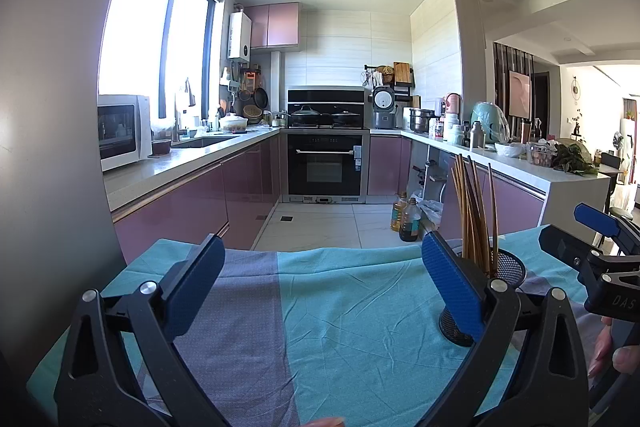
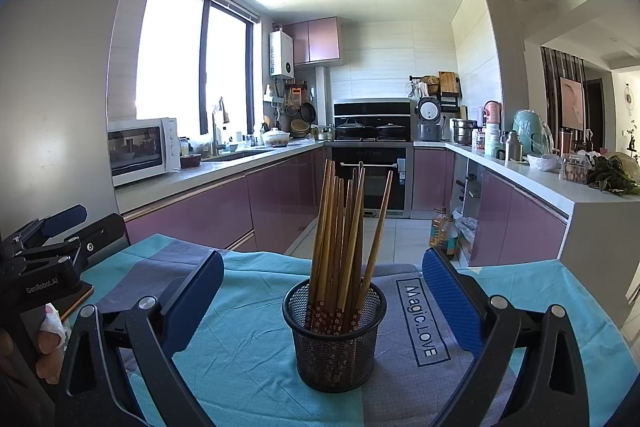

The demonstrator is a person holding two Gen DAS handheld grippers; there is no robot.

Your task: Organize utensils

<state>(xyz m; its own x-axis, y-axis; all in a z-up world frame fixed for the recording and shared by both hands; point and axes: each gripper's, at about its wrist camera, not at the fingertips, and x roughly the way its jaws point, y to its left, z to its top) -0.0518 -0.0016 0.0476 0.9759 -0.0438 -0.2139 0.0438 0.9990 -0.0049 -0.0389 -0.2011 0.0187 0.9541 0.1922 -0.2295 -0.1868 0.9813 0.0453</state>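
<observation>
From the left wrist, left gripper [image 1: 322,285] spread wide, empty, left of the black mesh cup [image 1: 506,273] holding upright chopsticks [image 1: 474,211]; from the right wrist, right gripper [image 2: 322,301] likewise released, straddling the cup, "Magic.LOVE" on the cloth [image 2: 248,339] beside it.

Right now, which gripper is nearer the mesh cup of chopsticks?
Right. The right gripper faces the mesh cup head-on, between its open fingers; the left gripper points past it, cup off to its right.
</observation>
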